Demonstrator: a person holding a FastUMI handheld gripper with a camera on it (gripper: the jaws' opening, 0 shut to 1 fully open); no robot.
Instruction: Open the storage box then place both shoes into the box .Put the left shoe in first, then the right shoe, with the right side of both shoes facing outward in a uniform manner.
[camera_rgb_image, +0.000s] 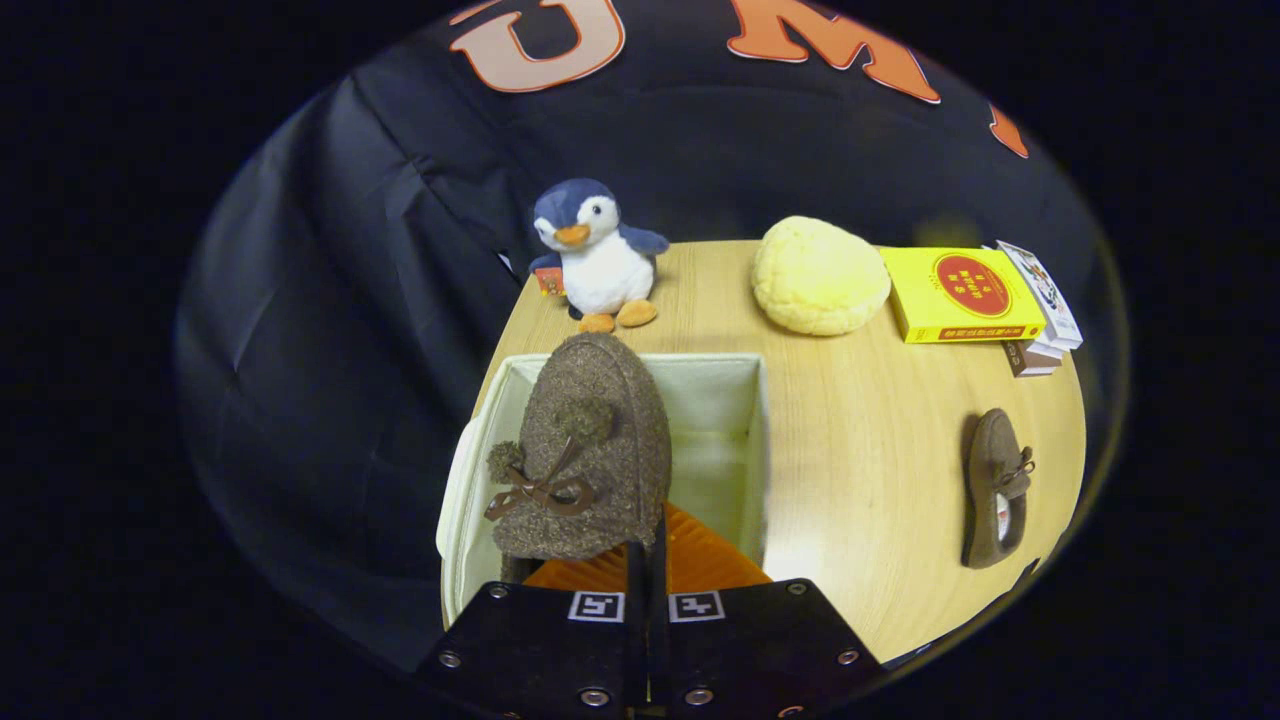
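Clamped on the heel end of a brown shoe (585, 450), the gripper (648, 560) is holding it toe-forward over the open storage box (757, 440), both fingers squeezing nearly together. Right of the box, the second shoe (995, 488) is lying on the wooden table (870, 440). Beyond the box, a plush penguin (595, 255) is standing.

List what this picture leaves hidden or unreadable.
- Gripper: jaws nearly closed on the held shoe; the heel hides the contact.
- Storage box: its floor on the penguin's side is covered by the held shoe.
- Second shoe: too small to tell left from right.
- Books under the yellow box: mostly covered.
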